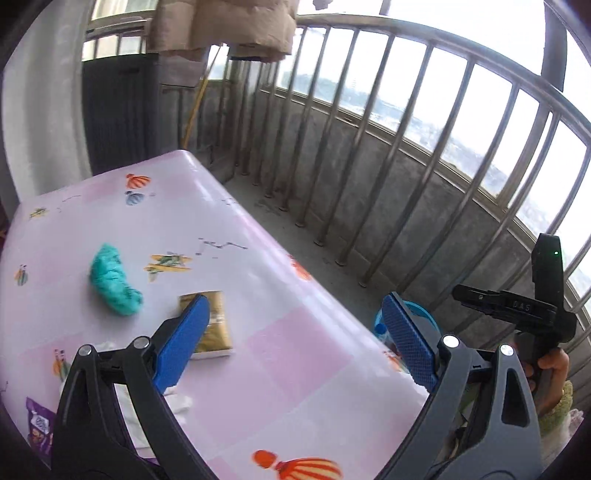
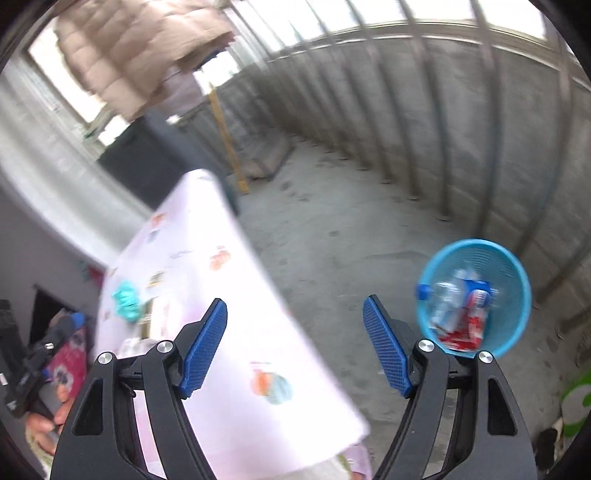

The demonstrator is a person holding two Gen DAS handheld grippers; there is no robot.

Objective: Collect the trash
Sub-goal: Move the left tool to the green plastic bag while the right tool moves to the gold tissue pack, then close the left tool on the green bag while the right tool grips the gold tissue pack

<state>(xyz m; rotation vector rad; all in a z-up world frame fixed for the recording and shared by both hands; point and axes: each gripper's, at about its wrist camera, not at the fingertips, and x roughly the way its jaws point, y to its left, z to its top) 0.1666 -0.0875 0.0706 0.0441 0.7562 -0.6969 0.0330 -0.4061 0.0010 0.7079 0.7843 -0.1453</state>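
On the pink tablecloth (image 1: 280,369) lie a crumpled teal bag (image 1: 114,282), a gold packet (image 1: 216,328), a white tissue (image 1: 179,400) and a purple snack packet (image 1: 38,432). My left gripper (image 1: 295,301) hangs open and empty above the table's near right part, with its left finger over the gold packet. A blue mesh bin (image 2: 476,254) stands on the concrete floor and holds a bottle and red and blue wrappers. My right gripper (image 2: 295,302) is open and empty, above the table edge and left of the bin. The teal bag (image 2: 127,299) shows blurred there.
A metal railing (image 1: 388,147) on a low concrete wall runs along the right. A beige padded coat (image 1: 225,26) hangs overhead. A yellow pole (image 2: 227,136) leans at the far wall. A hand (image 1: 554,369) grips the right tool's handle. The bin's rim (image 1: 424,314) peeks past the table edge.
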